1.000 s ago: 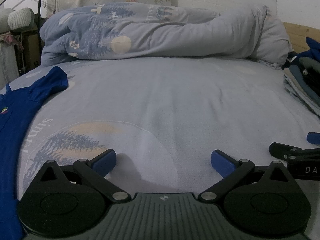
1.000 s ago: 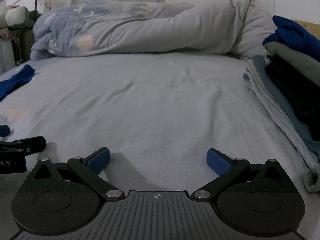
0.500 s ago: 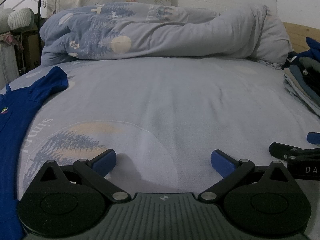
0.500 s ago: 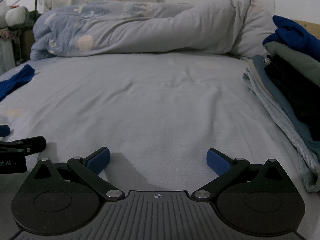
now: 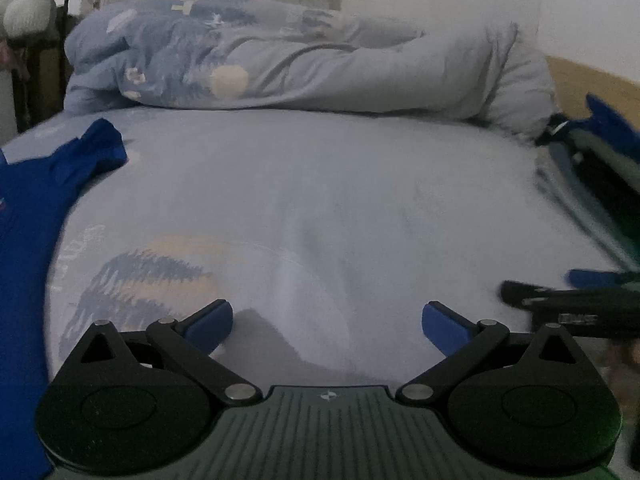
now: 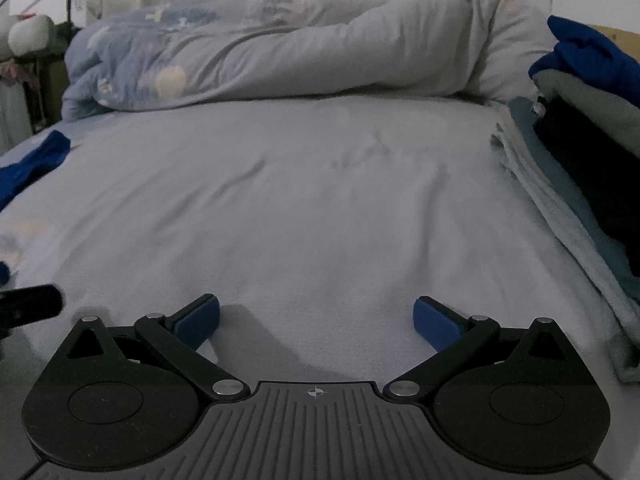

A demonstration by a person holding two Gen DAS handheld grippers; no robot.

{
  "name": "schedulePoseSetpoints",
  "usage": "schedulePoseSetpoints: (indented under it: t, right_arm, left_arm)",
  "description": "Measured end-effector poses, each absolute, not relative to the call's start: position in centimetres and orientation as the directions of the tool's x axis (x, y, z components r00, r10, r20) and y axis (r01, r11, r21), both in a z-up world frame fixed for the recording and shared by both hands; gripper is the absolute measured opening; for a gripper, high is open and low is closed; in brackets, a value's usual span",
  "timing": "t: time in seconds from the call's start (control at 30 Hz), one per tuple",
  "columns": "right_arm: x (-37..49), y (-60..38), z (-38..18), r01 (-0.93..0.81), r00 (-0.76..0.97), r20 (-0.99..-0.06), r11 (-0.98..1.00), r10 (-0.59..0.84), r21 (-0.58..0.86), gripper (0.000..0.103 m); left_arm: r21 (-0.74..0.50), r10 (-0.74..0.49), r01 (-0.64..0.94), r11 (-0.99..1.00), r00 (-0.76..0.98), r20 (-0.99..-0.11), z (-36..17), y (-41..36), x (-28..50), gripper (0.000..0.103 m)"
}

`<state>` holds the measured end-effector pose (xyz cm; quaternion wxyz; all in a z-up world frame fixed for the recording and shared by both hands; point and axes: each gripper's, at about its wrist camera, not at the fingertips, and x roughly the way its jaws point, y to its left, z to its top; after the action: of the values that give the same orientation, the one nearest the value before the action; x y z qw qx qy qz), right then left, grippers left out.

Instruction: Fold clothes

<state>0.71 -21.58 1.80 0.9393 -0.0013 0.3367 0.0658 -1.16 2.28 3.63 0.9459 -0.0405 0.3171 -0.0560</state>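
Left wrist blurred; blue shirt (image 5: 36, 216) cut off; both grippers (image 5: 327, 322) (image 6: 316, 318) spread, empty.

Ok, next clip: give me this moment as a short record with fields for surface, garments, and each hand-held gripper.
surface: bed sheet, light blue, with a rolled duvet at the far end
garment to fold: blue shirt lying flat at the left edge of the bed
other clothes: stack of clothes at the right edge, a blue item on top
left hand-held gripper: open, empty, low over the sheet
right hand-held gripper: open, empty, low over the sheet
image quality: left wrist view blurred
folding: not started
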Motion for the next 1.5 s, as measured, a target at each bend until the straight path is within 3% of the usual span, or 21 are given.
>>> schedulePoseSetpoints:
  t: [0.13, 0.23, 0.5, 0.7, 0.9, 1.2, 1.5]
  right_arm:
    - [0.8, -21.2, 2.1, -0.133, 0.766, -0.630, 0.990, 0.129, 0.042, 0.103]
    - [0.1, -19.6, 2.8, -0.192, 0.757, -0.623, 0.978, 0.199, 0.079, 0.103]
    - [-4.3, -10.5, 5.0, -0.516, 0.636, -0.599, 0.845, 0.487, 0.139, 0.103]
    - [-5.9, -3.8, 7.1, -0.628, 0.558, -0.585, 0.760, 0.589, 0.167, 0.102]
    - [-1.0, 0.8, 12.8, -0.642, 0.505, -0.537, 0.710, 0.676, 0.290, 0.093]
    - [13.6, 11.5, 16.6, -0.659, 0.493, -0.551, 0.702, 0.674, 0.269, 0.094]
    - [24.1, 18.7, 6.3, -0.602, 0.450, -0.679, 0.758, 0.581, 0.250, 0.094]
  left_arm:
    - [-0.153, -0.173, 0.106, 0.982, 0.828, -0.533, 6.1, 4.9, -4.3, 0.103]
    - [-0.152, -0.129, 0.062, 0.986, 0.868, -0.480, 7.9, 8.4, -7.4, 0.103]
    - [-0.183, 0.106, -0.208, 0.961, 0.886, -0.451, 10.7, 21.2, -13.7, 0.103]
    - [-0.167, 0.281, -0.386, 0.907, 0.852, -0.441, 12.4, 31.0, -16.2, 0.103]
    - [-0.183, 0.397, -0.500, 0.846, 0.822, -0.408, 15.4, 40.0, -14.0, 0.103]
    - [-0.162, 0.471, -0.588, 0.792, 0.758, -0.452, 15.6, 52.9, -6.0, 0.103]
    - [-0.207, 0.343, -0.558, 0.804, 0.719, -0.605, 9.5, 58.8, 4.4, 0.100]
